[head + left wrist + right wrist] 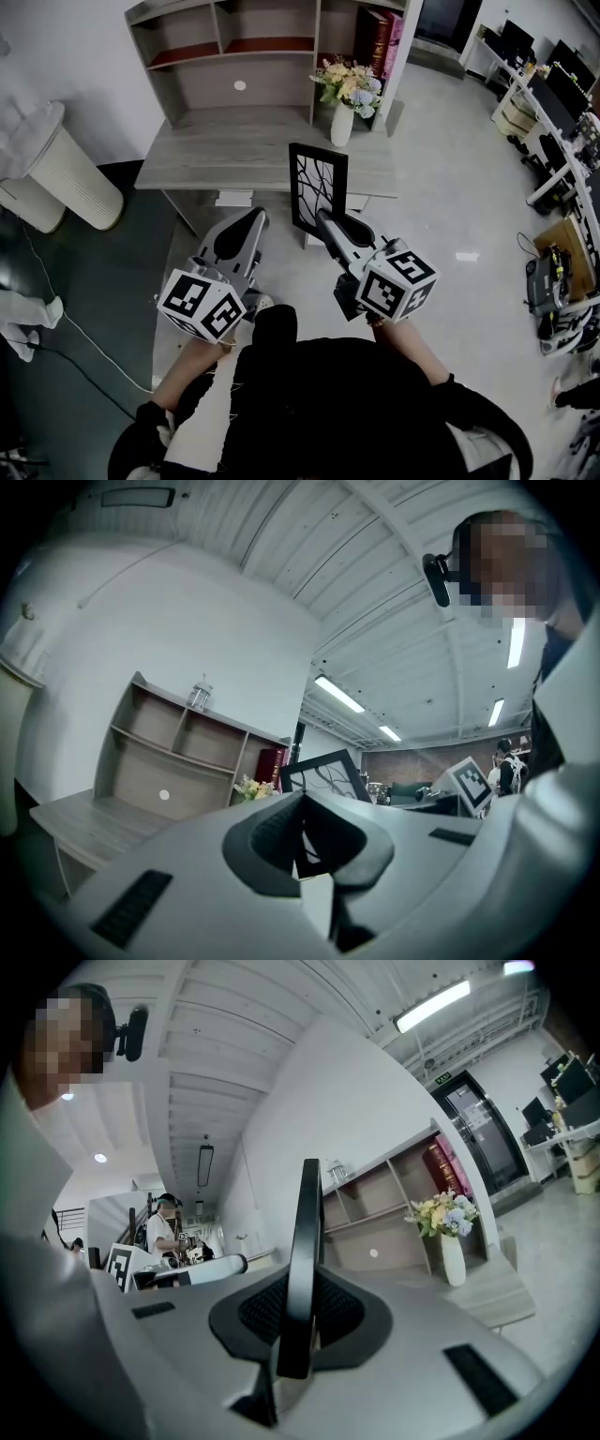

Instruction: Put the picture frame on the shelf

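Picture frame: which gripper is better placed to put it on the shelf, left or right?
Right. The right gripper is shut on the picture frame at its edge and holds it upright, facing the shelf. The left gripper is beside it, with its jaws together and nothing between them.

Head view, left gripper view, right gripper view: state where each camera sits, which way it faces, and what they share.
Head view: on the person's head, facing steeply down at the desk and shelf; left gripper, right gripper and forearms show.
Left gripper view: on the left gripper, facing along its closed jaws toward the shelf; the person's upper body shows at right.
Right gripper view: on the right gripper, facing along jaws clamped on the edge-on picture frame; upper body at left.
Shared: all three show shelf, flowers and picture frame.
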Motion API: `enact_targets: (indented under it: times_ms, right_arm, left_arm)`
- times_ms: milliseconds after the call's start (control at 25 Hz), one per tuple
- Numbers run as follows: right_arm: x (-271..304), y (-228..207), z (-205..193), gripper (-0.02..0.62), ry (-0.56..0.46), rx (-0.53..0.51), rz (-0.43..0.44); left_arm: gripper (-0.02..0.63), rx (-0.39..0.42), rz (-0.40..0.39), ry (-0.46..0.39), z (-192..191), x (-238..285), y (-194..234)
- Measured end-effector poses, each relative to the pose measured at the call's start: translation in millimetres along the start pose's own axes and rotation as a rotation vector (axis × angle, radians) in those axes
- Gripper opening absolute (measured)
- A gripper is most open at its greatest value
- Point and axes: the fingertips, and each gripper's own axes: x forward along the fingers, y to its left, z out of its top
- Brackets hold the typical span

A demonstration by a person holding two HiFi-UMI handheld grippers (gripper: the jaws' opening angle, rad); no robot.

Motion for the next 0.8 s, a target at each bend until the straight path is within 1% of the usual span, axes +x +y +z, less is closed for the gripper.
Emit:
enact_targets:
  times_ms: [400,640,800]
  right_arm:
    - [45,-20,1,0.049,0.019,0.002,-0.025]
    - [84,-36,9,0.049,0.012,0.003,-0.046]
    - [118,-52,21,0.049,-0.001,-0.003,-0.068]
  left_arm:
    - [0.012,-0.032,0.001,-0.015,4,24,47]
    - [0.012,-0.042,-0.027,-0.009,7,50,83]
    - [0.012,-0.044,-0.045,-0.013,18,74,114]
